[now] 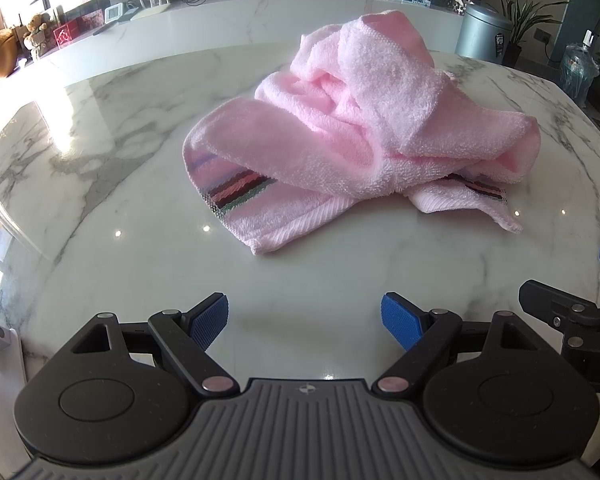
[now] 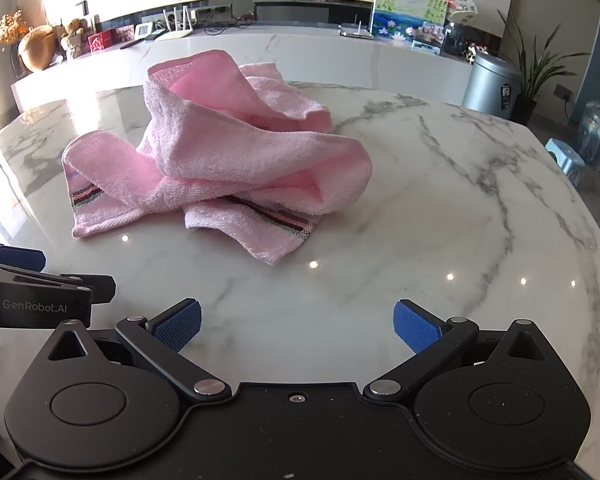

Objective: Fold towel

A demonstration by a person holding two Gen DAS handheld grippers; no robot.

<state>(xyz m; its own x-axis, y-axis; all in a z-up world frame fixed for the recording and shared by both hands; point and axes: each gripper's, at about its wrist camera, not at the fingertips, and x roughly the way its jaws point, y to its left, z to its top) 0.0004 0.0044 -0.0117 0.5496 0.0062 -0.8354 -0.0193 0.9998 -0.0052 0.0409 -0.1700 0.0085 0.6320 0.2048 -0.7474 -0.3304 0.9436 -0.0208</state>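
A pink towel (image 1: pixel 364 120) with striped bands near its ends lies crumpled in a heap on the white marble table (image 1: pixel 100 160). In the right wrist view the same towel (image 2: pixel 228 156) sits left of centre. My left gripper (image 1: pixel 304 320) hovers open over the table, well short of the towel's near corner, nothing between its blue pads. My right gripper (image 2: pixel 296 324) is likewise open and empty, short of the towel's striped corner. The right gripper's finger (image 1: pixel 568 308) shows at the right edge of the left view, and the left gripper's finger (image 2: pixel 40 292) at the left edge of the right view.
Behind the table runs a long white counter (image 2: pixel 300 52) with a painting (image 2: pixel 408 20), boxes and ornaments. A grey bin (image 2: pixel 492 80), a plant (image 2: pixel 540 64), a water bottle (image 2: pixel 596 128) and a small blue stool (image 2: pixel 568 160) stand at the far right.
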